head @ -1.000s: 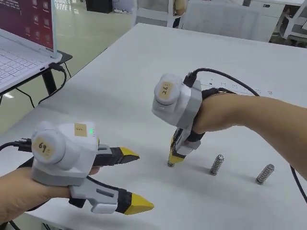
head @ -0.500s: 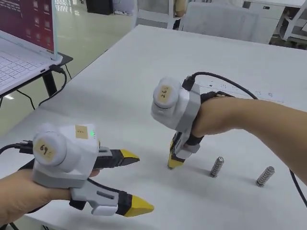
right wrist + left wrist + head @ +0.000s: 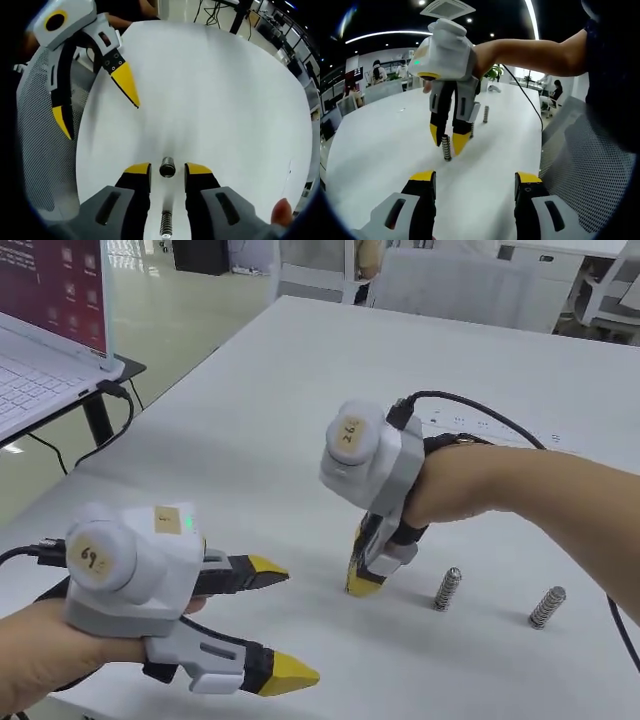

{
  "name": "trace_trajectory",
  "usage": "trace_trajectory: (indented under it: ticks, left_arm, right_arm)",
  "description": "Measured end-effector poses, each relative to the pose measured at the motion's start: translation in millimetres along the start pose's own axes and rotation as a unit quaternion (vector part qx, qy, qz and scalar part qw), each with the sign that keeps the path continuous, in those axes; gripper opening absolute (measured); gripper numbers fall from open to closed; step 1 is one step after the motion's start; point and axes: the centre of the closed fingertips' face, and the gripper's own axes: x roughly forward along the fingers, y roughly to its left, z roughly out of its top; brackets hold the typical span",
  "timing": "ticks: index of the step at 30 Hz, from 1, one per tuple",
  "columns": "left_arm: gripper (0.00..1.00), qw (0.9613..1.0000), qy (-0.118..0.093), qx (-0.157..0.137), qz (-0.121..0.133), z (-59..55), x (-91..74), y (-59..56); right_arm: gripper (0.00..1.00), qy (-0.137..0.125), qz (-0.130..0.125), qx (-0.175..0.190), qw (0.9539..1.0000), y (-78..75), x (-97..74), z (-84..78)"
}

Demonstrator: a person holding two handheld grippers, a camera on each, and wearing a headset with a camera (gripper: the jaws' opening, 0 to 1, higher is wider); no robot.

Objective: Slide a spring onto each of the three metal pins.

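— Three standing in a row on the white table (image 3: 250, 400)?

— Yes. Reading from the left in the head view: first spring (image 3: 446, 148), middle spring (image 3: 447, 588), far spring (image 3: 546, 606). Spaced apart, none touching another.

— And the right gripper (image 3: 362, 584)?

— Points straight down over the first spring. Straddles its top end, one yellow tip on either side. Leaves a sliver of table showing on each side in the right gripper view, so parted around the coil rather than pinching it.

— Any pins to make out?

— Too small to tell pin from coil. Just a dark round top end on the first spring, seen from above.

— Left gripper (image 3: 283, 621)?

— Hovers low near the table's front edge, well apart from all three springs, aimed toward the right gripper. Jaws spread wide, holding nothing.

— Anything else around?

— Open laptop (image 3: 45, 300) on a side stand beyond the table's left edge. Person's forearm (image 3: 520, 490) reaching in from the right behind the right gripper.
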Motion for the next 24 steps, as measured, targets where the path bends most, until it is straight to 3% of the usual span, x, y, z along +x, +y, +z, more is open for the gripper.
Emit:
trace_trajectory:
  ticks: [12,24]
  left_arm:
    - [0.59,1.0000,0.001,-0.001,-0.001,-0.7,2.7,-0.1]
    - [0.59,1.0000,0.003,0.000,-0.006,0.1,7.2,-2.3]
  right_arm:
    - [0.27,-0.012,-0.003,0.024,0.9996,5.9,-10.4,-16.8]
    - [0.30,-0.047,-0.014,0.042,0.9979,21.9,-23.1,-26.2]
